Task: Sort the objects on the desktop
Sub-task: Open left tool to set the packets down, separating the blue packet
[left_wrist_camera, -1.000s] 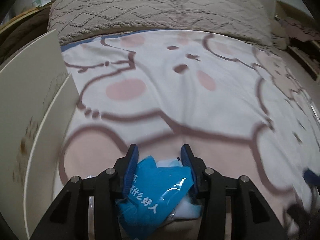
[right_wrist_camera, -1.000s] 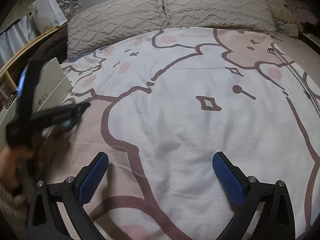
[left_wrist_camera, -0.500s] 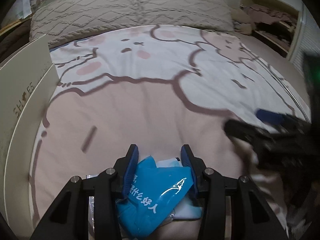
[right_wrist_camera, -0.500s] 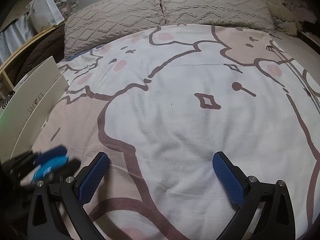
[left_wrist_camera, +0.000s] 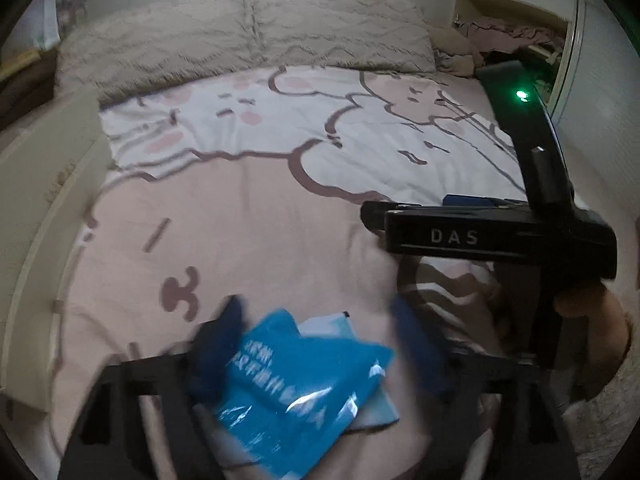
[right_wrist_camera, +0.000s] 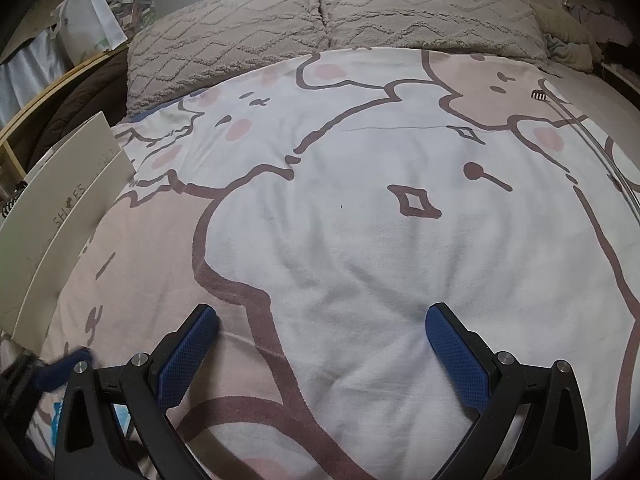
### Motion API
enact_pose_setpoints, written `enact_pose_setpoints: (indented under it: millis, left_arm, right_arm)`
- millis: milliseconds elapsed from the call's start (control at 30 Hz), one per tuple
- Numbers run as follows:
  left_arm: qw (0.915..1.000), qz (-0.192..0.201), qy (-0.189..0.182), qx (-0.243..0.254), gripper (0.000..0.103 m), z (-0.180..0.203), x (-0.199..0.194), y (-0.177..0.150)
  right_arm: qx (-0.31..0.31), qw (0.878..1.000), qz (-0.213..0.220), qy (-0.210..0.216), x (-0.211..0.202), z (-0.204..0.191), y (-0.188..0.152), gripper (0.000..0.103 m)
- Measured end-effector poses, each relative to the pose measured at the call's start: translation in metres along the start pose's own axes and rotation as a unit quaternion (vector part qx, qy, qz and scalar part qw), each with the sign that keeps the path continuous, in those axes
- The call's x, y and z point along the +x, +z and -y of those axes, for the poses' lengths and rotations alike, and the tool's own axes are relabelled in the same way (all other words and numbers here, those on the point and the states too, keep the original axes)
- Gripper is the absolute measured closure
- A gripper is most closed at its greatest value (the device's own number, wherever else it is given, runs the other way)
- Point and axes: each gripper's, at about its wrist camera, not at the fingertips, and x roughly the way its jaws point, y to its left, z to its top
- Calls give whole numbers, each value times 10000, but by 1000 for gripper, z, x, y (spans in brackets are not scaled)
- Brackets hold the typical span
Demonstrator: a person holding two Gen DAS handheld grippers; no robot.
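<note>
My left tongs [left_wrist_camera: 316, 336] have just been opening; their two blue pads now stand wide, with one glossy blue plastic packet [left_wrist_camera: 304, 384] lying loose between them on the cartoon-print bed cover [left_wrist_camera: 248, 216]. My right tongs [right_wrist_camera: 320, 328] gape wide over bare cover. Two grey textured pillows [right_wrist_camera: 320, 12] sit beyond, and one white cardboard shoebox [right_wrist_camera: 60, 208] sits at the left.

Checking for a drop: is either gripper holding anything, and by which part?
Nothing is held. The left gripper has just been opening; the blue packet lies loose between its jaws. The right gripper is open over the blanket.
</note>
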Motion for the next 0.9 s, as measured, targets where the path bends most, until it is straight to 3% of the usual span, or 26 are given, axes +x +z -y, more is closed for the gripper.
enact_pose_setpoints:
  millis: [133,333,467,567,767,900]
  left_arm:
    - [9994,295,-35,179,14,2,-17,-7]
    - [9999,-69,92,-89,12,-26,-14,-13]
    - [9951,-168,-777,-586,12,-39,-8,-13]
    - [9872,-17,-1462,-637,12,-31,-10,-10]
    - [9868,-8,-1556,-440,12,-16,0,-5]
    - [9819,74,-1870,-277,12,-9,-5,-5]
  right_arm:
    - [26,10000,1,28,0,1,-1,0]
    - [4,10000,-8,-3,0,-1,0,0]
    - [-12,10000,0,-17,0,0,0,0]
    - [105,9998,65,123,-4,5,1,0]
    - [844,9944,410,479,-29,29,1,0]
    - [688,9946,608,479,-46,20,2,0]
